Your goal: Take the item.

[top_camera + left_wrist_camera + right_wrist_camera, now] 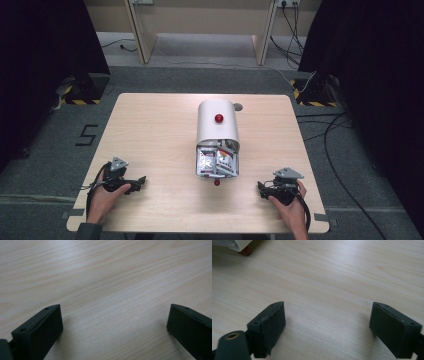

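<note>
A: Our left gripper (136, 183) rests on the table (160, 125) near its front left corner, jaws spread wide with nothing between them. Our right gripper (265, 189) sits near the front right corner, just as wide and empty.

B: And what would we handle?

A: We'd guess the white container (217, 122) at mid-table, lying on its side, its open end toward us and packets (216, 162) showing inside.

B: They look light, thin and crinkly, probably slippery. We'd pinch one by a protruding edge.

A: The container's rim crowds them; the red knob (217, 182) sits just below the opening. The table between is bare wood.
</note>
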Demonstrator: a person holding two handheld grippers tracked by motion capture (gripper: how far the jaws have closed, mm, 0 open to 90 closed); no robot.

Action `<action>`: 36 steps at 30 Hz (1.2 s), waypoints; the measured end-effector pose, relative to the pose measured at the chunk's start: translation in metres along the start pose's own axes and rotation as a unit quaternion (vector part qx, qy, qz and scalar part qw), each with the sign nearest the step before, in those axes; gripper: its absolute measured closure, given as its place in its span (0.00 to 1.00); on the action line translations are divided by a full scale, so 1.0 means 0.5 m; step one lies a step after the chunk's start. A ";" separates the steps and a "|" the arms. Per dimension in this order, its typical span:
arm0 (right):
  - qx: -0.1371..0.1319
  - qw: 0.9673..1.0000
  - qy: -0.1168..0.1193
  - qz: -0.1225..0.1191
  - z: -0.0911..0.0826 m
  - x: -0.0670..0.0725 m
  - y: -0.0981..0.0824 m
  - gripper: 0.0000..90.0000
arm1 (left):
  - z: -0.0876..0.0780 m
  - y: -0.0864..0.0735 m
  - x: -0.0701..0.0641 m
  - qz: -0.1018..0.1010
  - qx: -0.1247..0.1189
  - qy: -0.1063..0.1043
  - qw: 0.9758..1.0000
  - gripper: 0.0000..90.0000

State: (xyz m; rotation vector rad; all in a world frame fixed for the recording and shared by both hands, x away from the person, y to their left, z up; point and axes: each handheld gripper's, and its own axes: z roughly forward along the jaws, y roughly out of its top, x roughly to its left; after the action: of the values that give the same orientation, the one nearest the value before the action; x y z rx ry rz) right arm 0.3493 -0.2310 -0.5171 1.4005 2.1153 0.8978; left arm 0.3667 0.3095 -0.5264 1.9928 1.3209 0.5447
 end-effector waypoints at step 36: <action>-0.091 0.995 0.039 -0.023 -0.116 0.055 0.061 0.26 | 0.000 0.000 0.001 0.000 0.000 0.000 1.000 0.00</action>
State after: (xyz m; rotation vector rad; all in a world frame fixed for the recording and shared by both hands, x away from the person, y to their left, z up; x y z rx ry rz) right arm 0.3189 -0.2128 -0.4552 1.2370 2.0546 1.1138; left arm 0.3670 0.3097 -0.5264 1.9933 1.3198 0.5442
